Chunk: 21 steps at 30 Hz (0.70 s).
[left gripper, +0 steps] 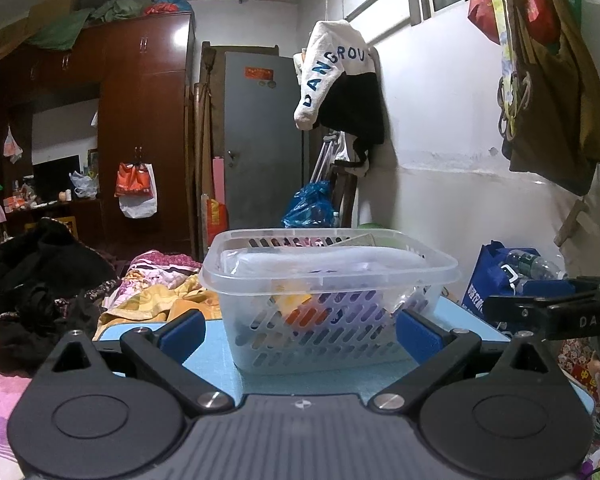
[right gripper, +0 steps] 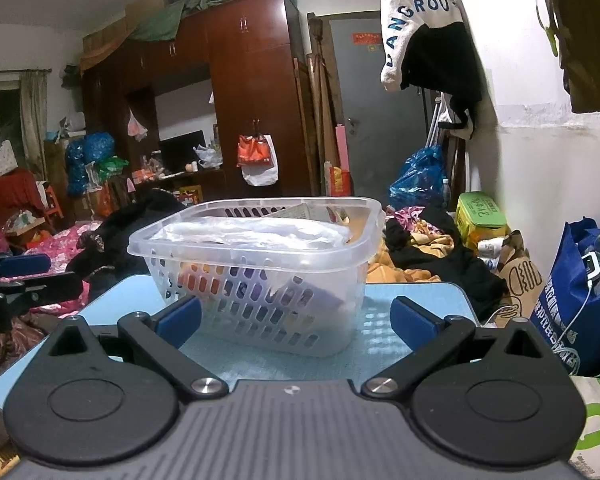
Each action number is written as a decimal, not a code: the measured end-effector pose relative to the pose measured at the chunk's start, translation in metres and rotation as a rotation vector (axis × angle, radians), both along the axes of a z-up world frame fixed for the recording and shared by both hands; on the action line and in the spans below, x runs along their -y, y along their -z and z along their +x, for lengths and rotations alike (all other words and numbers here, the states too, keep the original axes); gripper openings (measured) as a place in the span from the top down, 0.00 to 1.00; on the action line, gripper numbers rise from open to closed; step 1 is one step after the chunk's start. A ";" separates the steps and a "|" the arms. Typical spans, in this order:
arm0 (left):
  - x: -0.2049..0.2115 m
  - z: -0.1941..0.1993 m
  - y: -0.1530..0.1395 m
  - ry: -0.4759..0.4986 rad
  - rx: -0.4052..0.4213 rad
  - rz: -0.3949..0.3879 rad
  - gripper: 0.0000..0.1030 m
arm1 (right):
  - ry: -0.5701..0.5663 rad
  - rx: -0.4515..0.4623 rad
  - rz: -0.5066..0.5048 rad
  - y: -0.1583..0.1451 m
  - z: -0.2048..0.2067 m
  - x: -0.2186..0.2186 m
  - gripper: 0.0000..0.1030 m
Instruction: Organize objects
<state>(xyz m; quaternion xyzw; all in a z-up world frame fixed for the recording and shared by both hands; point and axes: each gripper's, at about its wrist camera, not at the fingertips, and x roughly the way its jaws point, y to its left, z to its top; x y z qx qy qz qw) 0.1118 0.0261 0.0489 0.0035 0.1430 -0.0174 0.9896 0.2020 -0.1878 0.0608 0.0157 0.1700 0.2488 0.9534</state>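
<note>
A light-blue tabletop (left gripper: 216, 360) carries a translucent perforated plastic basket (left gripper: 328, 300), which stands upright near the table's middle and is filled with a crumpled clear plastic bag, orange and purple items and some printed paper at its back. Behind the basket spreads a bed heaped with floral bedding (left gripper: 156, 280) and black clothes (left gripper: 40, 280). Farther behind the basket rises a dark red wooden wardrobe (left gripper: 144, 120), with an orange-and-white shopping bag (left gripper: 136, 190) hanging on its door, and a grey door (left gripper: 260, 140) beside it. Above and behind the basket a white garment lettered in blue (left gripper: 332, 76) hangs from a rail on the white wall. To the basket's right stands a blue tote bag (right gripper: 572, 296) holding plastic bottles.

The left gripper (left gripper: 300, 334) hovers level just in front of the basket, its blue-padded fingers spread wide and empty, flanking the basket's lower wall without visibly touching it. The right gripper (right gripper: 298, 318) sits likewise in front of the basket, fingers wide apart, holding nothing.
</note>
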 end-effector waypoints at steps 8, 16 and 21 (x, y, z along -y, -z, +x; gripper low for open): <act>0.002 0.001 0.001 -0.007 0.001 0.000 0.01 | 0.001 -0.002 -0.010 0.001 -0.001 -0.001 0.00; 0.004 0.002 0.002 -0.002 -0.005 0.001 0.01 | 0.002 -0.003 -0.002 0.001 -0.001 0.000 0.00; 0.006 0.003 0.003 0.005 -0.007 0.002 0.01 | 0.004 -0.004 0.002 0.001 -0.001 0.000 0.00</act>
